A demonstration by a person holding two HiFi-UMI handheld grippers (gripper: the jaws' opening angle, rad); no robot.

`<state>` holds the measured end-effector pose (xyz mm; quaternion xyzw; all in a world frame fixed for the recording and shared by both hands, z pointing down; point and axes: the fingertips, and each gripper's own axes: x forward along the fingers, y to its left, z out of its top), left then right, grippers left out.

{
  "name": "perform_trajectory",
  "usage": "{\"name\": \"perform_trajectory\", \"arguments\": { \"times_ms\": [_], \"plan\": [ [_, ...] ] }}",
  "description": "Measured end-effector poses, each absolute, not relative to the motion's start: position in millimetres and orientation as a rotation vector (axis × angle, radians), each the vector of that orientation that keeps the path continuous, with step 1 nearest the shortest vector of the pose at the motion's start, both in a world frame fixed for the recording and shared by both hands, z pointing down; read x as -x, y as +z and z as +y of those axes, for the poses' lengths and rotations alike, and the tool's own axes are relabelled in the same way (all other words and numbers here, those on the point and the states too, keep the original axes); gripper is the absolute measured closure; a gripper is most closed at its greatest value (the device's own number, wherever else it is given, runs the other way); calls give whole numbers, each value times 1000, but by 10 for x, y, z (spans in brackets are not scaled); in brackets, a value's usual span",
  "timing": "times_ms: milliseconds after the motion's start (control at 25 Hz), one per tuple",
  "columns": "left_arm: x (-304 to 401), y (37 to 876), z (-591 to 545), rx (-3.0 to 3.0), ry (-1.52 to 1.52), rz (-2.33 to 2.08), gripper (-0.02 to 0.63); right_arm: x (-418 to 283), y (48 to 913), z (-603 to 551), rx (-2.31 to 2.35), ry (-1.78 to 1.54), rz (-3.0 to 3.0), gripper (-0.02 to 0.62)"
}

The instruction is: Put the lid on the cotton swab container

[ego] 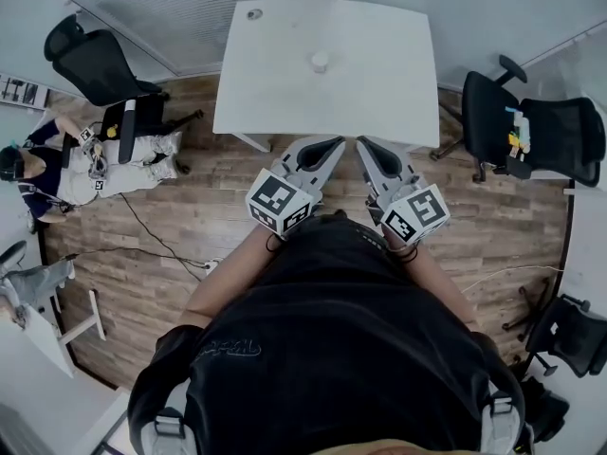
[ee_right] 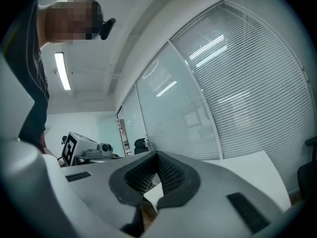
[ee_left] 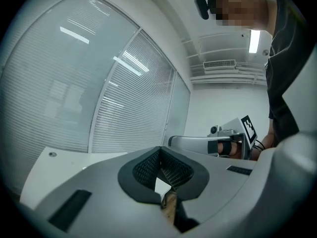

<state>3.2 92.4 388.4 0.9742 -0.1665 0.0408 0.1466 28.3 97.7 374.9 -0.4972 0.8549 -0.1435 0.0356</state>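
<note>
On the white table (ego: pixel 379 93) stands a small white cotton swab container (ego: pixel 320 62) near the middle. A small round lid (ego: pixel 254 13) lies at the far left corner and also shows in the left gripper view as the lid (ee_left: pixel 52 154). My left gripper (ego: pixel 336 142) and right gripper (ego: pixel 361 143) hover side by side over the floor just short of the table's near edge. Both are shut with nothing between the jaws. The left gripper (ee_left: pixel 159 150) and right gripper (ee_right: pixel 157 155) point up over the table toward the blinds.
Black office chairs stand at the left (ego: pixel 100 64) and right (ego: pixel 531 131) of the table. A person (ego: pixel 57 164) sits on the wood floor at the left, with cables (ego: pixel 152 240) trailing nearby. Another white table (ego: pixel 38 358) is at the lower left.
</note>
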Motion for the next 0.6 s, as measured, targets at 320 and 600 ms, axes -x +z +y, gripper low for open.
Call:
{"name": "perform_trajectory", "arguments": {
  "times_ms": [320,600],
  "plan": [
    [113,3833,231,-2847,86,-379,592,-171,3747,293,1610,-418,2573,572],
    [321,3749,-384,-2902,111,-297,592,-11,3657,-332,1680,-380,2510,572]
  ]
}}
